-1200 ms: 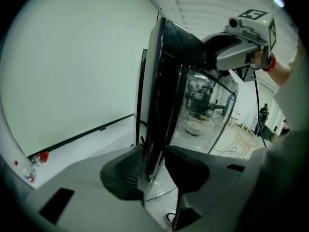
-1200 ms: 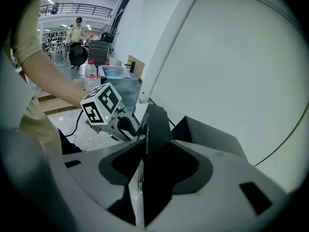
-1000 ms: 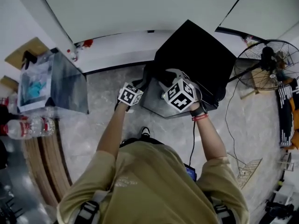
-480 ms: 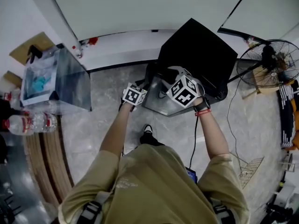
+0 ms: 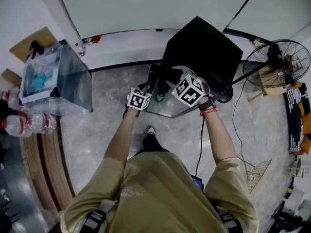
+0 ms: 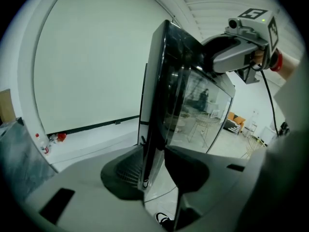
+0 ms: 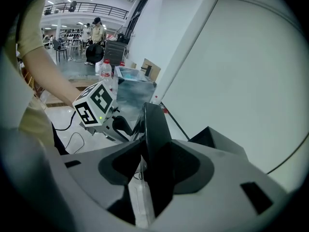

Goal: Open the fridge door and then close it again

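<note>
1. Black box-shaped fridge: in my head view it sits on the marbled grey floor against the white wall. Its glass fridge door is swung out towards me. The left gripper and right gripper meet the door's free edge side by side, left one nearer the floor. A round black floor fan stands off to the right, and a clear plastic box well away on the left.
2. Left gripper view: I see the left gripper clenched on the door. The dark edge runs upright between both pads, with the glass reflecting the room. The right gripper bites the same edge higher up.
3. Right gripper view: my right gripper is likewise grasping the door, with the black edge wedged between its two pads. The left gripper holds the edge just beyond it.
</note>
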{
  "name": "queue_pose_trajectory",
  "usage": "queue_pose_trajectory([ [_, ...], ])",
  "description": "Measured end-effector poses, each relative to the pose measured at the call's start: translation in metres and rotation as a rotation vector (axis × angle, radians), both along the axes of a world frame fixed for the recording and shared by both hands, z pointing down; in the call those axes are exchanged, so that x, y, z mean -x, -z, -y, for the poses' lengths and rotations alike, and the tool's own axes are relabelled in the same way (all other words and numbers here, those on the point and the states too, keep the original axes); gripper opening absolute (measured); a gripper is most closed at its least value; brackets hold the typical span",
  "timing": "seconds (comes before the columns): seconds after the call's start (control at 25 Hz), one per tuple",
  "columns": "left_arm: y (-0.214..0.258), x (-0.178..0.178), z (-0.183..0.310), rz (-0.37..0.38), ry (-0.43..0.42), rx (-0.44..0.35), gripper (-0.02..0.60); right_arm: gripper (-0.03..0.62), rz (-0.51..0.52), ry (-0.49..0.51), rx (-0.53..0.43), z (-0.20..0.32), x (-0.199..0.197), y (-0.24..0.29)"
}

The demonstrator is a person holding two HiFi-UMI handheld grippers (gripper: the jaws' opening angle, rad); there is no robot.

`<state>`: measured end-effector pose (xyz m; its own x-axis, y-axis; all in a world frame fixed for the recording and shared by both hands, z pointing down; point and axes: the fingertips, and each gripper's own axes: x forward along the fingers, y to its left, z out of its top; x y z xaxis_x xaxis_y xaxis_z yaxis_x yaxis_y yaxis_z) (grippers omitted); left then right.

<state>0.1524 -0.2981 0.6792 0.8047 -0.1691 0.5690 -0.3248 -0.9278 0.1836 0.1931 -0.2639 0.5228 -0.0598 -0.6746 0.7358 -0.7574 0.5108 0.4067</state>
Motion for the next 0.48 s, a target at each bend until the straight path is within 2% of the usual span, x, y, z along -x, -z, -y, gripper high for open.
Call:
queue_pose_trajectory([
  [0.12,0.002,0.006,-0.001,-0.005,0.033,-0.025,0.138,0.204,-0.01,0.005,-0.01,-0.004,0.005,0.001],
  [0.36,0.004,0.023,-0.025,0.016,0.07,0.005,0.138,0.204,-0.021,0.034,-0.003,-0.02,0.017,0.002],
  [0.48,0.006,0.028,-0.036,-0.009,0.083,-0.005,0.138,0.204,-0.021,0.062,-0.001,-0.03,0.023,0.002],
])
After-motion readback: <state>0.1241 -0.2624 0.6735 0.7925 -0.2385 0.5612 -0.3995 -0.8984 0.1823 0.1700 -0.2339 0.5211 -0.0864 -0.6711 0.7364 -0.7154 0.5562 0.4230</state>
